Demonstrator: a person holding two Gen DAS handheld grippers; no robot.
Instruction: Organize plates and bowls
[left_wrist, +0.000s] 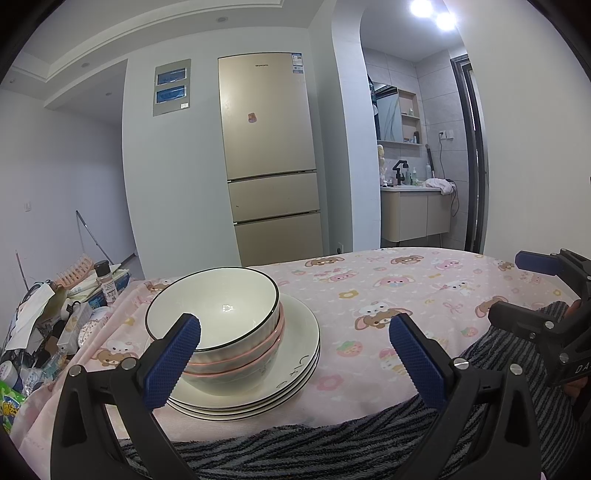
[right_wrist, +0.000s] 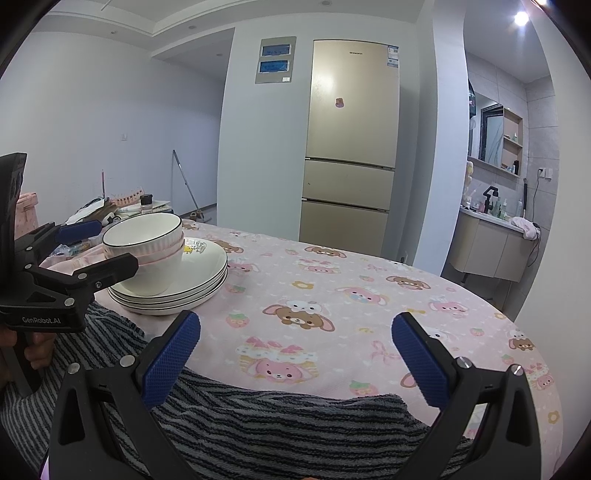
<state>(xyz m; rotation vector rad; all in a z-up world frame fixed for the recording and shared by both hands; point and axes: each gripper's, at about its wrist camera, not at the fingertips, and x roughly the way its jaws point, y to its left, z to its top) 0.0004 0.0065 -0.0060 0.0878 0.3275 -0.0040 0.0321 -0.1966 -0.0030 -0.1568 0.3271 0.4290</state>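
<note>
A stack of nested bowls (left_wrist: 221, 317), a white black-rimmed one on top of pink-rimmed ones, sits on a stack of white plates (left_wrist: 295, 354) on the pink cartoon tablecloth (left_wrist: 406, 288). My left gripper (left_wrist: 293, 332) is open and empty, just in front of the stack, its left finger overlapping the bowls in view. My right gripper (right_wrist: 295, 332) is open and empty over bare cloth, to the right of the stack. The bowls (right_wrist: 147, 240) and plates (right_wrist: 199, 280) show at the left of the right wrist view, with the left gripper (right_wrist: 99, 245) beside them.
A grey striped towel (right_wrist: 277, 424) covers the table's near edge. Clutter of bottles, boxes and a pink comb (left_wrist: 74, 273) lies left of the table. A gold fridge (left_wrist: 269, 155) and a washroom vanity (left_wrist: 417, 214) stand behind the table.
</note>
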